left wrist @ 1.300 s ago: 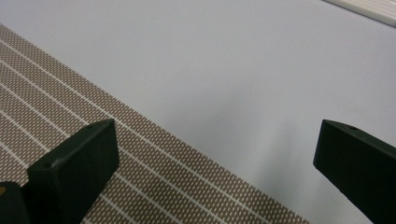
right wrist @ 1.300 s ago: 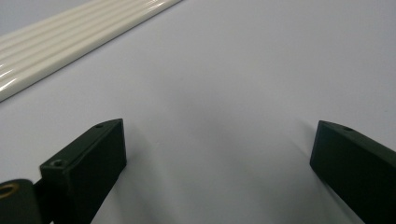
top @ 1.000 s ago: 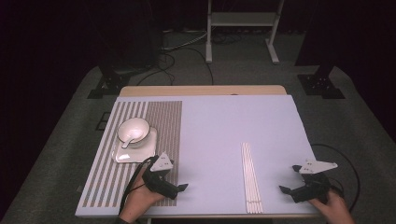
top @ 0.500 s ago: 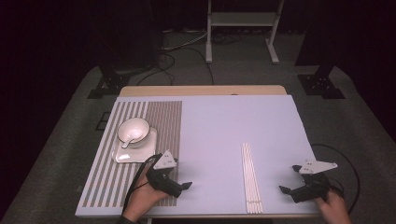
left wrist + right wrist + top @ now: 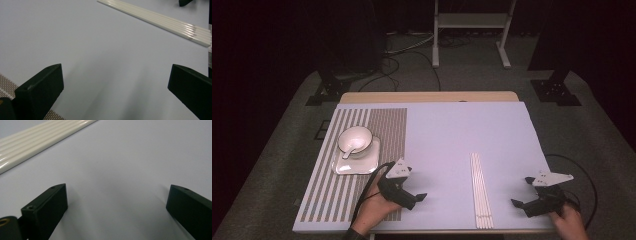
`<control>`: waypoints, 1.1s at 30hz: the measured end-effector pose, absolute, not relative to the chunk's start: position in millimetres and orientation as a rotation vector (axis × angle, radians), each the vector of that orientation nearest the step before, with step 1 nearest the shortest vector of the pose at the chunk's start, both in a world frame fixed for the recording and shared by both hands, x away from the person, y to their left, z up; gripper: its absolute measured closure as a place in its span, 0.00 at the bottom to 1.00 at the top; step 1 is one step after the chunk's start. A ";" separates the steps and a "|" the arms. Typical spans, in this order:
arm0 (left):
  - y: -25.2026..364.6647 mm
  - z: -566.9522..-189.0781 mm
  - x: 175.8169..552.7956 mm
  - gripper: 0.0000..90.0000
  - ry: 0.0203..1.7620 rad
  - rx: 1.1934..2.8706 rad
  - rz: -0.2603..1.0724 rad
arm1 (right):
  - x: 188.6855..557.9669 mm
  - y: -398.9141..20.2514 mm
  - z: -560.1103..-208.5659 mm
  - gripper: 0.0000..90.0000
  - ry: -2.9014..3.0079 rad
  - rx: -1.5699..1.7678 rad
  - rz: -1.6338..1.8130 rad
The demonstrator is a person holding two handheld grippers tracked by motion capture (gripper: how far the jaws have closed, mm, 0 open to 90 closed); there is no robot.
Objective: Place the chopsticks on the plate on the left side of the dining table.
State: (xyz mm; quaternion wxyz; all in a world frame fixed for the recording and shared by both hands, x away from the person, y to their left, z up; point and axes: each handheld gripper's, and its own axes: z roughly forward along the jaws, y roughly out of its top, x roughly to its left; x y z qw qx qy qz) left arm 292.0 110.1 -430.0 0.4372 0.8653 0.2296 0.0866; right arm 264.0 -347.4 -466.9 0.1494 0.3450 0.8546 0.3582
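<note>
Several cream chopsticks lie side by side on the pale table, between my two hands. My left gripper hovers low at the front, right of the striped placemat, open with nothing between its jaws. Its own view shows the chopsticks far ahead and bare tabletop between the jaws. My right gripper sits near the front right corner, open and empty, pointing left toward the chopsticks.
A white bowl with a spoon rests on a square white plate on the placemat at the left. Beyond the table's far edge stand a metal frame and floor cables.
My left gripper has shifted slightly to the right, off the placemat's edge. The right gripper has hardly moved.
</note>
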 end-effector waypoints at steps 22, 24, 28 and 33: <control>79.3 -420.4 298.6 0.00 0.505 2.162 0.203 | 263.9 -347.4 -466.9 0.02 2.456 0.992 1.030; 76.3 -419.5 299.6 0.00 0.500 2.162 0.201 | 263.9 -347.4 -466.9 0.02 2.456 0.992 1.030; 69.1 -417.5 301.1 0.00 0.490 2.164 0.198 | 263.9 -347.4 -466.9 0.02 2.456 0.991 1.030; 58.4 -416.6 302.1 0.00 0.469 2.166 0.189 | 263.9 -347.5 -466.9 0.02 2.455 0.990 1.030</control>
